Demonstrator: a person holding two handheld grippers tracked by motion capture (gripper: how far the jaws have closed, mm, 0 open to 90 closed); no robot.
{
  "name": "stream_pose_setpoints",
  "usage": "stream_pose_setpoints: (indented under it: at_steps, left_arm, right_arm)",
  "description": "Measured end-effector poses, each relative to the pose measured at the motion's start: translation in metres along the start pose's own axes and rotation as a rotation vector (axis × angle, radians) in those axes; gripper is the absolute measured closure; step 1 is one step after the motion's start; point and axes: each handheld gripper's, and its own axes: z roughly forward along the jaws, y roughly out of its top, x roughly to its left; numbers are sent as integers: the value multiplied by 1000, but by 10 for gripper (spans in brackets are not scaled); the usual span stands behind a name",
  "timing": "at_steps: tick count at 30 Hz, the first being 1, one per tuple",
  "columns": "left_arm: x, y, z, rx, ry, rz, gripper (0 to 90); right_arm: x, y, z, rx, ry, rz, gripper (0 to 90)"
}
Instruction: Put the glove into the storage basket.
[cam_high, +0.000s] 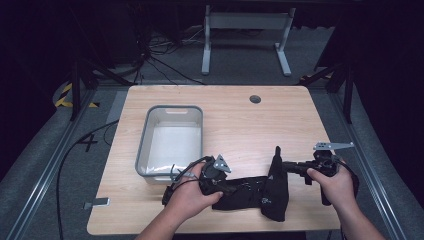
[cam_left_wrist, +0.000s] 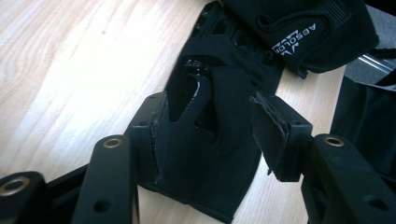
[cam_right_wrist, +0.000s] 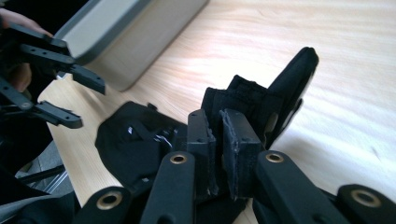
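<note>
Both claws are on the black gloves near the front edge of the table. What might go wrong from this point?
1. The right claw pinches just a narrow fold of the upright glove; it might slip free if lifted.
2. The left claw straddles the flat glove with its pads apart, so it may not hold the fabric down.
3. Both gloves lie near the table front edge and might slide off before reaching the grey bin.

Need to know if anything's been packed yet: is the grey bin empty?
Empty: the grey bin shows a bare pale floor in the high view.
</note>
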Motion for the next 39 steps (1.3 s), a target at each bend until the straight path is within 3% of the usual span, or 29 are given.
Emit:
stream_pose_setpoints:
  at_steps: [9,19,25,33,39]
  left_arm:
    - [-12,5,12,17,-40,31,478]
    - [-23,10,23,26,-72,56,479]
    - [-31,15,26,15,-92,76,482]
    - [-39,21,23,-5,-119,95,483]
    - [-41,21,21,-21,-142,88,483]
  right_arm:
    - [-22,-25,-14,18,-62,53,781]
    - [-40,-41,-23,67,-160,69,693]
    - [-40,-37,-31,60,-221,39,672]
    - [-38,-20,-35,46,-221,-17,657]
    - [-48,-10,-33,82,-230,-79,667]
